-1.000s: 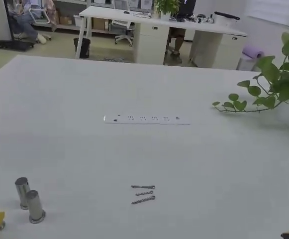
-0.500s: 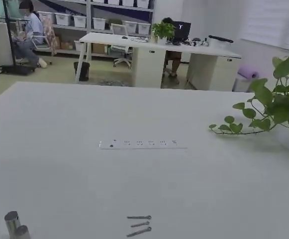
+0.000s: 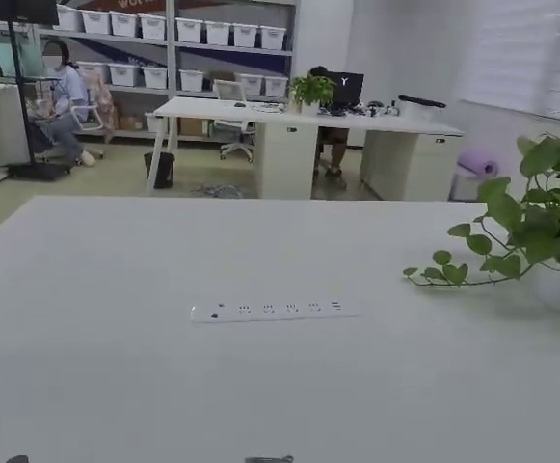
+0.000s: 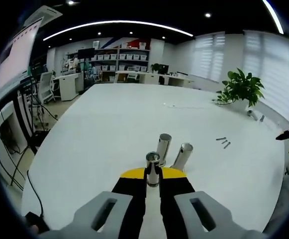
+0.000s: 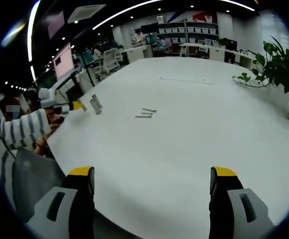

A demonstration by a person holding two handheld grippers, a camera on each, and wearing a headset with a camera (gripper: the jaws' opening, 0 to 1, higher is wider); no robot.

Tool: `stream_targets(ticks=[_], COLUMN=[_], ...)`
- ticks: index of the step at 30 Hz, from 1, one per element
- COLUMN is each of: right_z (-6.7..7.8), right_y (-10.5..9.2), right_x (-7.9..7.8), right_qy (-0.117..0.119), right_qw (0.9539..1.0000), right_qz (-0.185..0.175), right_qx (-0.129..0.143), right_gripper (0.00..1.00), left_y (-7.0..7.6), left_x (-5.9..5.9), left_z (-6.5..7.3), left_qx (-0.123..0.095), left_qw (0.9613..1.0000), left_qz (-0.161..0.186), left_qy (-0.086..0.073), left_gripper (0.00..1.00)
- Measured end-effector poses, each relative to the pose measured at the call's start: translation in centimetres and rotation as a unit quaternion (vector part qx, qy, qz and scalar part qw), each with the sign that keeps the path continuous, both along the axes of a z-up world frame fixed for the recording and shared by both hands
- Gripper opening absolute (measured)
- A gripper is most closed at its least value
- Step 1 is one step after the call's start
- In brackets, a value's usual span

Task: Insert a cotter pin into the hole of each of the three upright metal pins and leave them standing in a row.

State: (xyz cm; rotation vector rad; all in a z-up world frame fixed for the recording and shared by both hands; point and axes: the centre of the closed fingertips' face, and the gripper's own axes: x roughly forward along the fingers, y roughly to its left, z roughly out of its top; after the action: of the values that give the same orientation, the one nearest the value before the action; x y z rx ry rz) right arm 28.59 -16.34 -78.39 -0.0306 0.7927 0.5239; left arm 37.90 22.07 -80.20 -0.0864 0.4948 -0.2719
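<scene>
White table (image 4: 109, 114); pin (image 4: 152, 168) in left hand-held gripper (image 4: 153, 177)

One shiny, cylindrical metal pin (image 4: 152, 168) stands upright, clamped between the yellow fingertips of the left gripper (image 4: 153, 175). Two more metal pins (image 4: 163, 148) stand side by side just beyond those fingertips. Three thin cotter pins (image 4: 223, 142) lie flat together, farther ahead and to the fingers' right.
</scene>
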Motion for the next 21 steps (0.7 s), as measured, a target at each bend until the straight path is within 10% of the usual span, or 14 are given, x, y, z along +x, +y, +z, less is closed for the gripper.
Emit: stream_targets(ticks=[21], right_z=[0.3], right_y=[-0.5], right_x=[-0.4], right_qy=[-0.017], right_qw=[0.9998], right_qz=[-0.005], right_qx=[0.009], right_gripper=[0.97], left_y=[-3.7], left_x=[-2.9], left_z=[2.6], left_qx=[0.007], left_qw=[0.9973], left_qz=[-0.072], left_qy=[-0.013], left_gripper=[0.07])
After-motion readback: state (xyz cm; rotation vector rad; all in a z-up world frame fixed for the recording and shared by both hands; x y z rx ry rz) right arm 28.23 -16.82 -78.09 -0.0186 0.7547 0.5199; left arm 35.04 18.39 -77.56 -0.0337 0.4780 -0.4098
